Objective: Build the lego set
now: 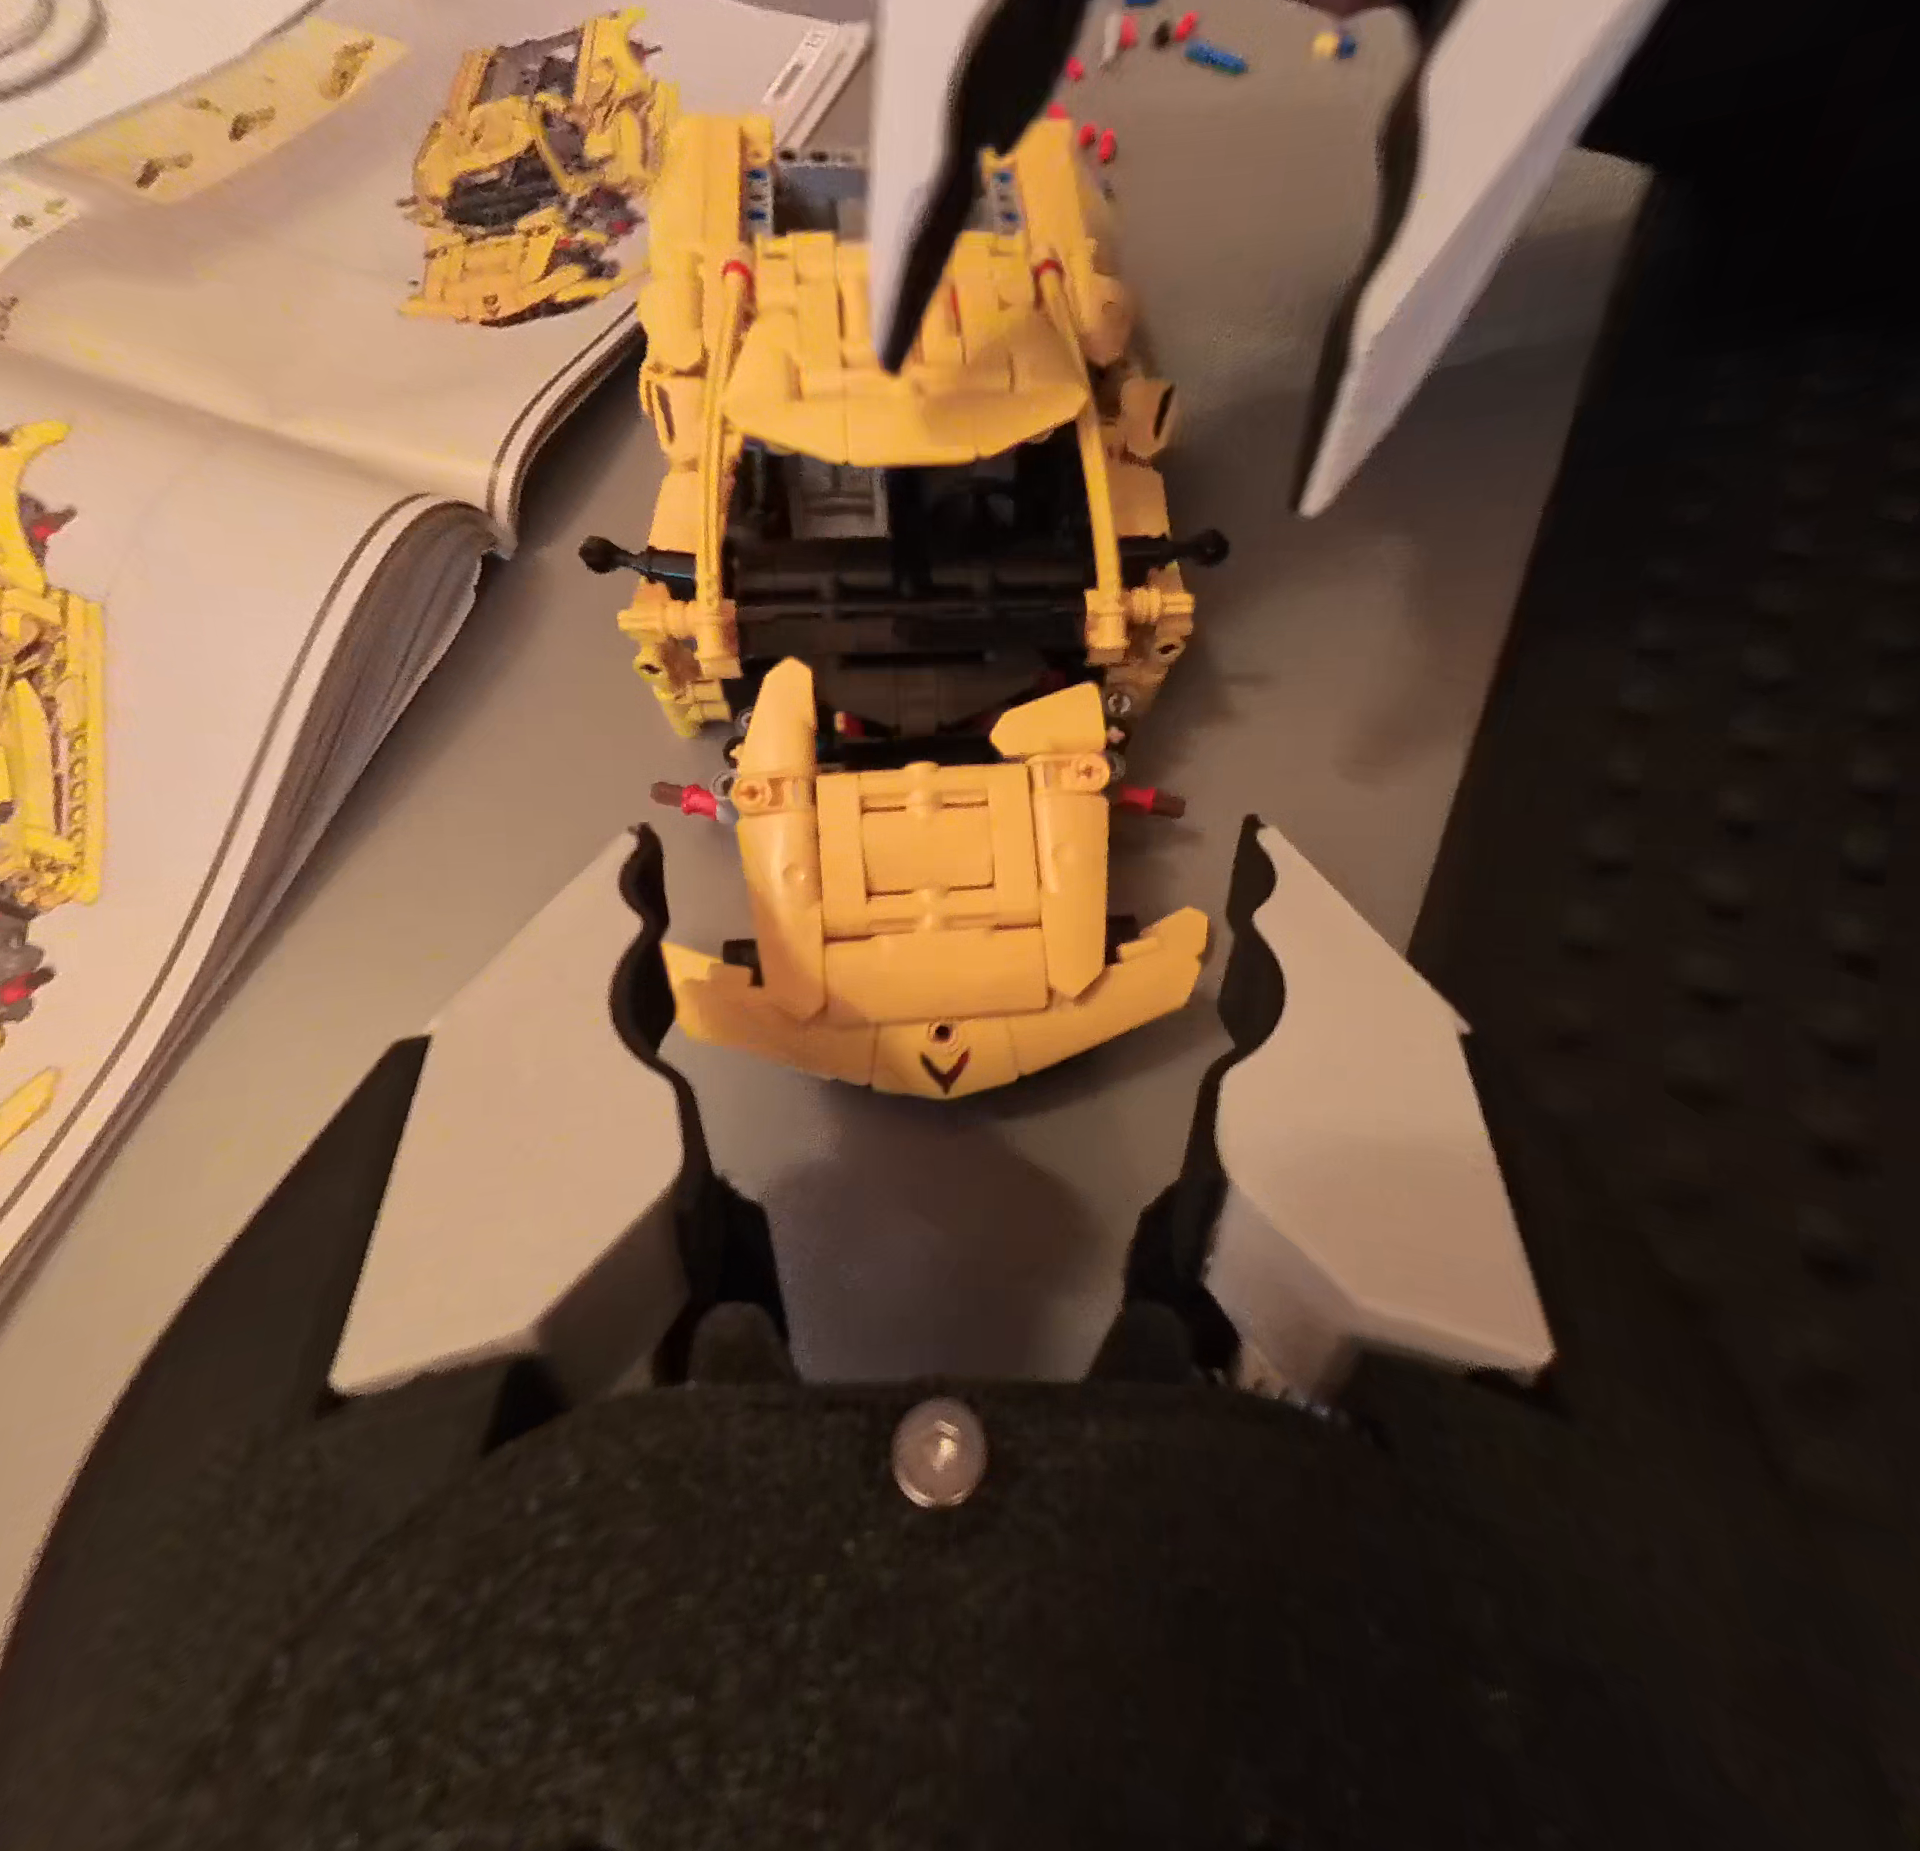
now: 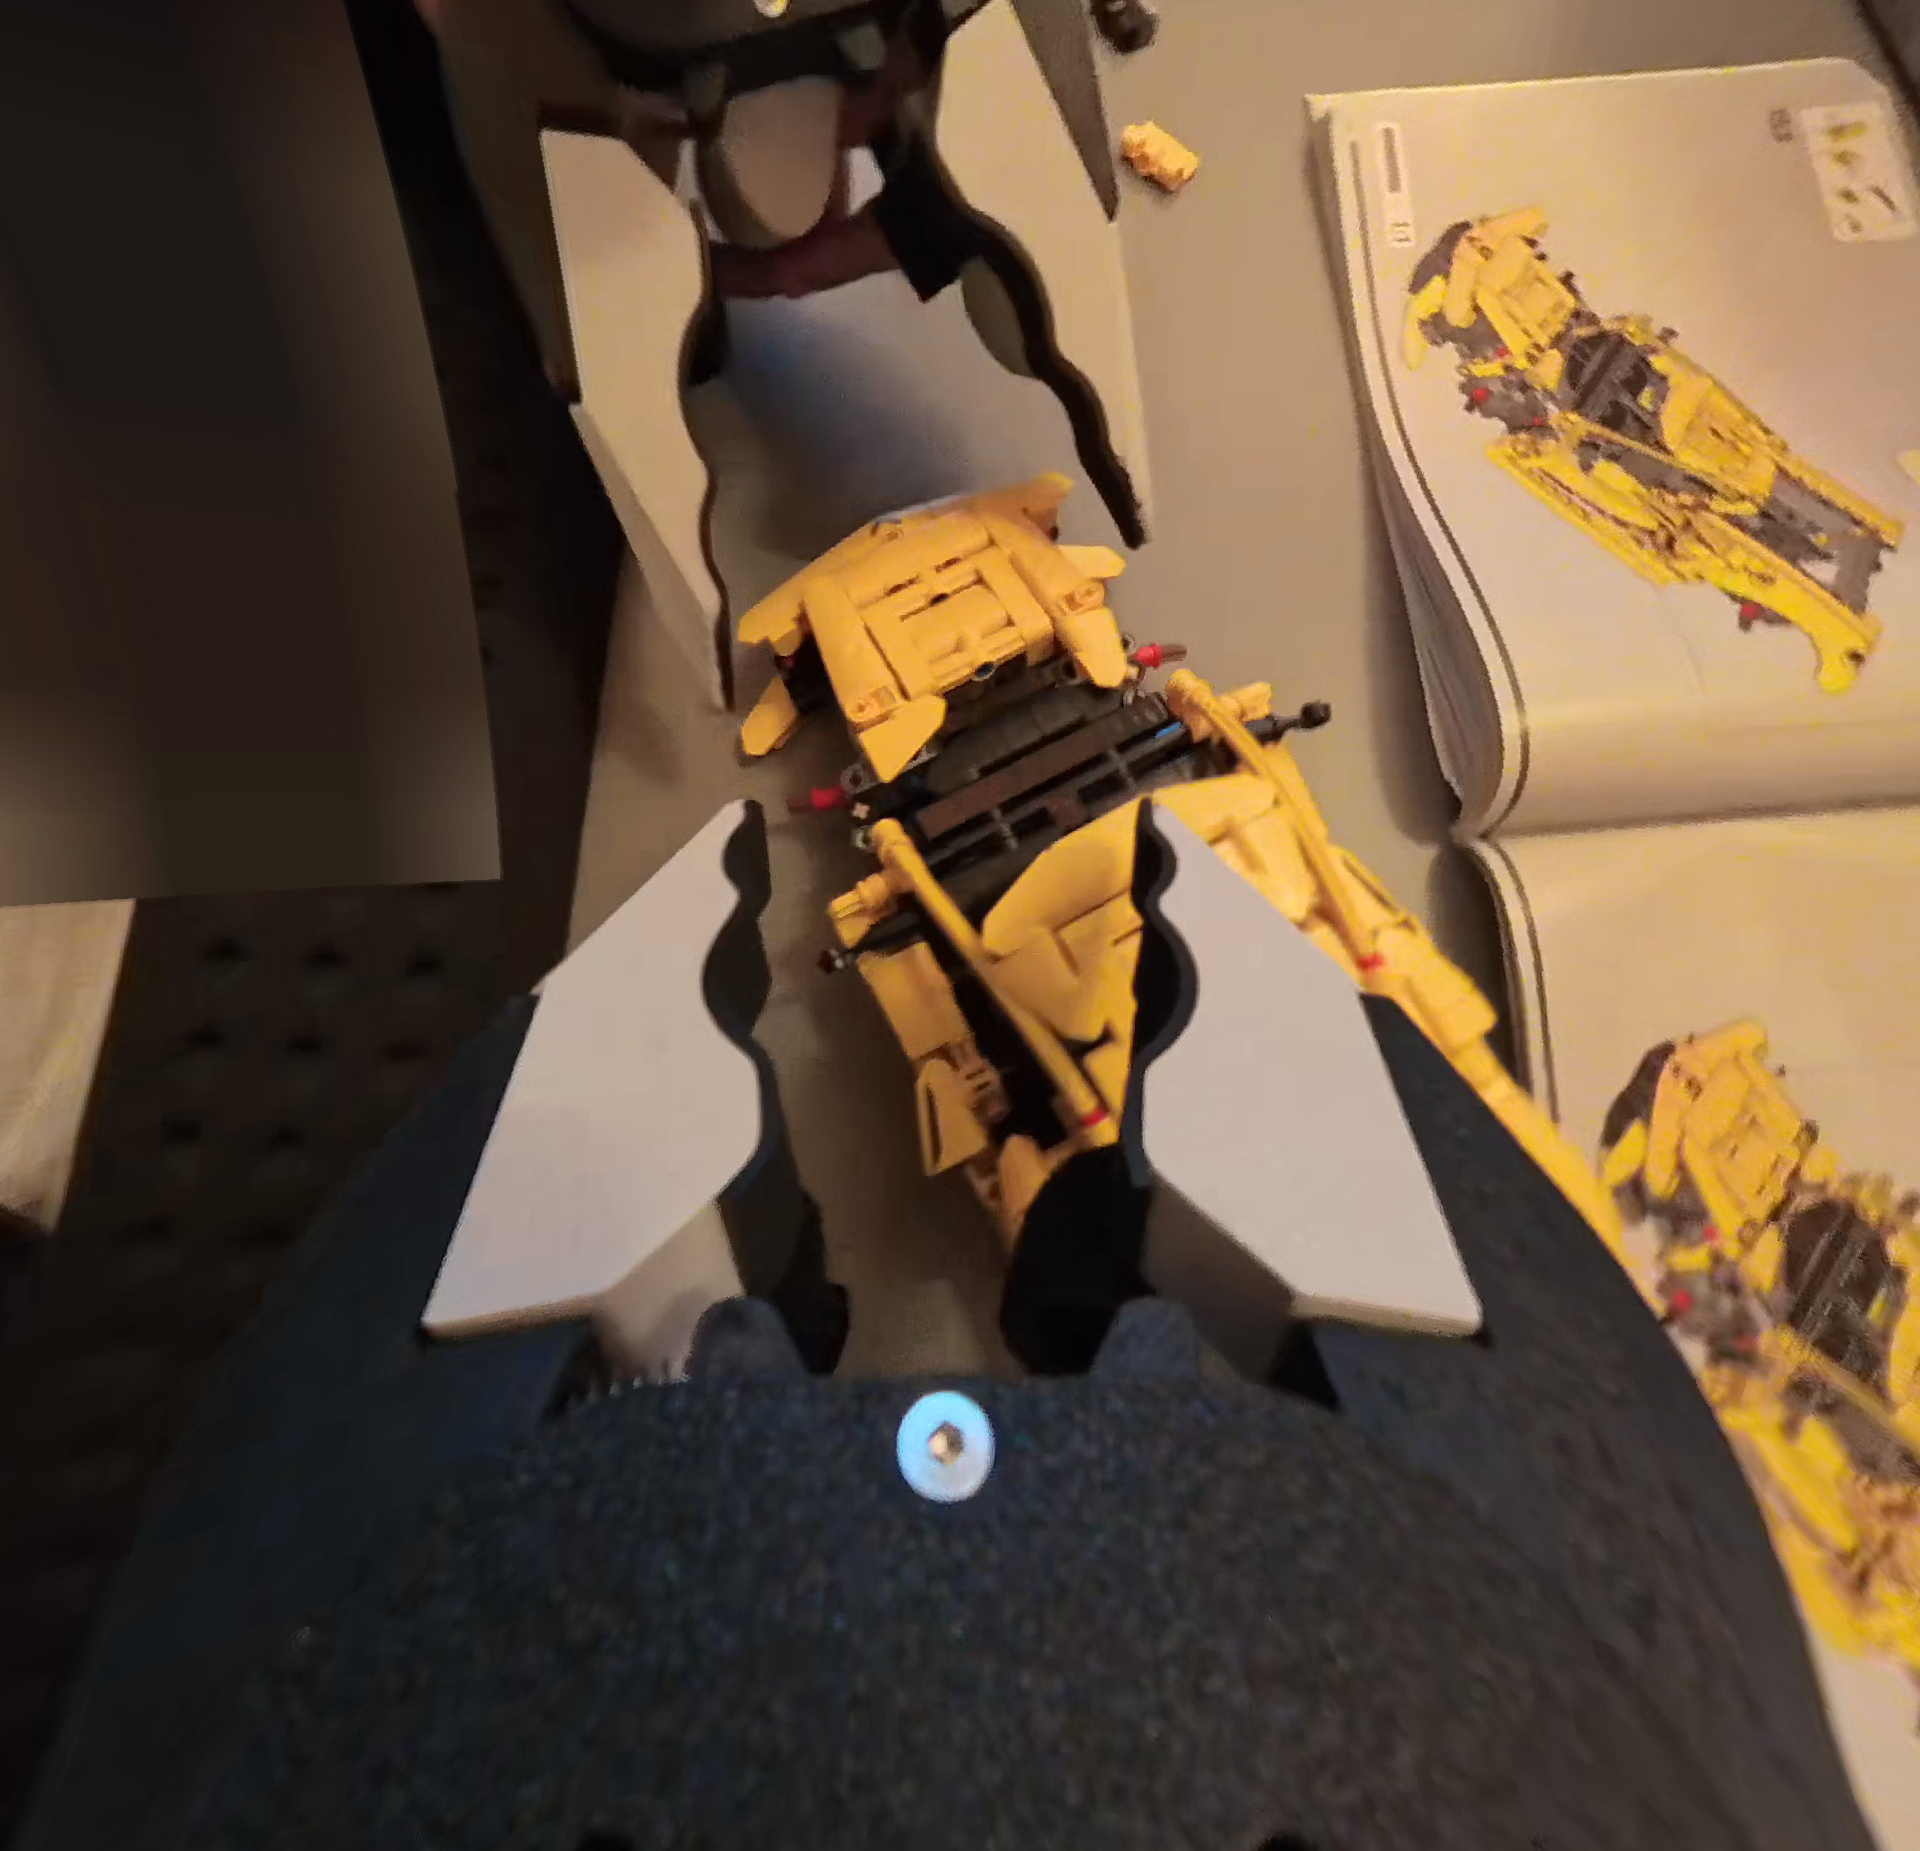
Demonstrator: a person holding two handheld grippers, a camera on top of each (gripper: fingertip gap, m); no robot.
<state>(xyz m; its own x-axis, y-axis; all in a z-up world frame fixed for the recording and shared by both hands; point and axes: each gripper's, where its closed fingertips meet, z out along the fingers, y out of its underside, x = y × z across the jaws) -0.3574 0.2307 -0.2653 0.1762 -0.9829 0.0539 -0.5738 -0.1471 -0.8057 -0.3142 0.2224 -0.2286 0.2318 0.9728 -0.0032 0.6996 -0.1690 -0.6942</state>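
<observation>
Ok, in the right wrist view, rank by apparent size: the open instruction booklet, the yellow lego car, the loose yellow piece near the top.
1. Instruction booklet, largest, though cut off by the frame edge.
2. Yellow lego car, partly hidden by the right claw.
3. Loose yellow piece, clearly smallest.

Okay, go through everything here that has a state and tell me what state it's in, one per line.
Yellow lego car: partly built, upright on the table.
Instruction book: lying open.
Left gripper: open, fingers either side of the car's nose.
Right gripper: open, over the car's other end.
Loose pieces: scattered on the table.
</observation>
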